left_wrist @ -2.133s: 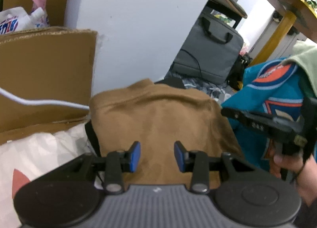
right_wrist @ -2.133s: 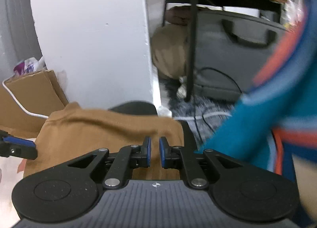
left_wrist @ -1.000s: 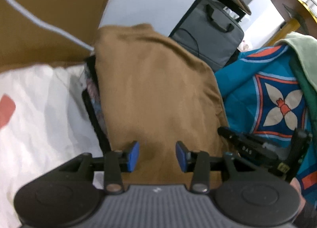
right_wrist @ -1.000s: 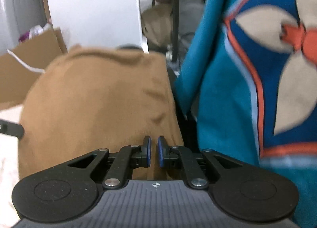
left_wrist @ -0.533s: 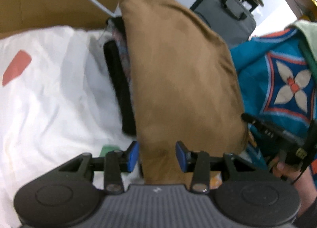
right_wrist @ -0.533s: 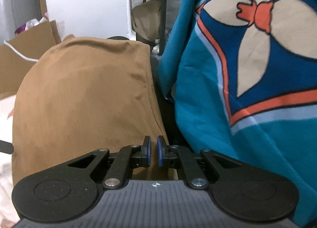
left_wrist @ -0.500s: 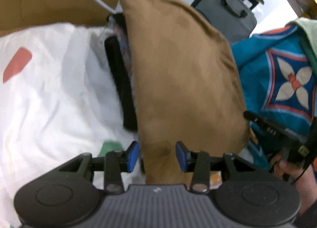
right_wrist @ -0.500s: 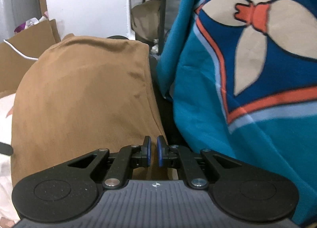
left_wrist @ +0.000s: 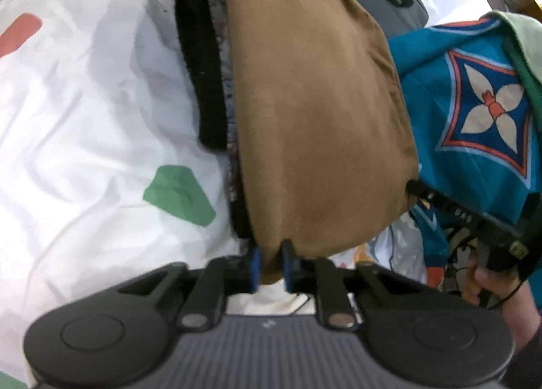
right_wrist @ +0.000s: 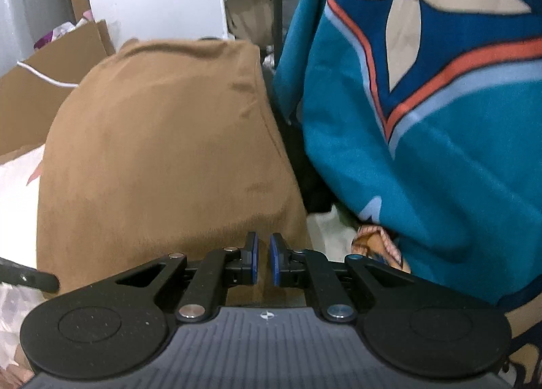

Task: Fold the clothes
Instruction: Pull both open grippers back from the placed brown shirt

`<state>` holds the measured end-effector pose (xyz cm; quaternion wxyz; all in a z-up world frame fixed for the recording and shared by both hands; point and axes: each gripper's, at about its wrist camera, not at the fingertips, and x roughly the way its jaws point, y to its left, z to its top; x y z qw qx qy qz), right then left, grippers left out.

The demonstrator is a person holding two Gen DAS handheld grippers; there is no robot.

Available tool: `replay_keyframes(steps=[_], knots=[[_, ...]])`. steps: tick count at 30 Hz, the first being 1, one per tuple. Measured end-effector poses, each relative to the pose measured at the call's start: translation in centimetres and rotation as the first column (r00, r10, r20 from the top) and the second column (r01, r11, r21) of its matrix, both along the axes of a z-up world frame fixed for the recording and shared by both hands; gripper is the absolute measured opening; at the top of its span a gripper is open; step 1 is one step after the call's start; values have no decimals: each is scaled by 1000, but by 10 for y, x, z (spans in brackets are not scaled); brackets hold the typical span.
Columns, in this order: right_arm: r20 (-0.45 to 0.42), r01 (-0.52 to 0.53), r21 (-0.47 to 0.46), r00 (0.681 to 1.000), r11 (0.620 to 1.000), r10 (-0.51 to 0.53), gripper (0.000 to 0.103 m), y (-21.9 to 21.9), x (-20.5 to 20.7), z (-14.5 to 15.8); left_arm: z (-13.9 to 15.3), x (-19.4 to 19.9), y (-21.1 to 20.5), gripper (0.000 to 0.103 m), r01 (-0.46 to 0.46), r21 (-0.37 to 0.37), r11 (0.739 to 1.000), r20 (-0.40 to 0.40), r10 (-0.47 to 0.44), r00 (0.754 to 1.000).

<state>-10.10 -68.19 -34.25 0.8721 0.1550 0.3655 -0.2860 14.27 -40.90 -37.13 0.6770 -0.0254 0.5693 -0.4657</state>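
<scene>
Claws angle down: left claw [left_wrist: 270, 267] closing on brown garment [left_wrist: 315, 101], right claw [right_wrist: 263, 258] clamped on its edge

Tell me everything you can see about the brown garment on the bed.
The brown garment is a plain tan, soft knit-looking piece, folded into a rounded rectangle. It lies on top of a stack of darker folded clothes on a white sheet. The left tool is closing on its near corner, cloth between the pads. The right tool sits nearly shut at its near right edge. A teal patterned cloth lies alongside.
</scene>
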Motion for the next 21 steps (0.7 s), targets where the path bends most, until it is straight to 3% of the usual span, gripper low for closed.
replay_keyframes(steps=[6,10,13,15,16,17,18,19,20,21], knots=[[-52,37,8,998,999,-36,13,-5,-2,-16,8,-1,8,10,20,19,1000,0,-20,1000],[-52,80,38,996,996,-78,13,-6,-12,-16,13,-3,20,4,-4,93,996,-38,8,999],[-29,92,52,995,994,-90,13,-3,-19,-8,25,-8,29,6,7,116,993,-36,-3,999],[-18,94,63,996,994,-93,16,-1,-23,-3,36,-9,35,12,14,128,992,-31,-10,999],[-18,95,70,995,993,-93,24,0,-23,0,43,-8,37,17,8,140,990,-28,-4,1000],[-17,97,79,995,992,-96,33,0,-22,3,49,-6,38,28,2,152,988,-24,2,1000],[-13,99,91,995,991,-99,49,1,-20,5,55,-5,39,35,-5,164,987,-20,8,1000],[-6,98,102,995,990,-98,57,2,-19,8,62,-3,40,49,-18,177,984,-10,20,1000],[-1,93,112,996,989,-94,58,3,-18,11,72,-2,42,61,-18,193,981,17,15,1000],[-2,85,116,996,990,-85,60,4,-17,13,81,-1,43,63,-19,209,978,43,10,999]])
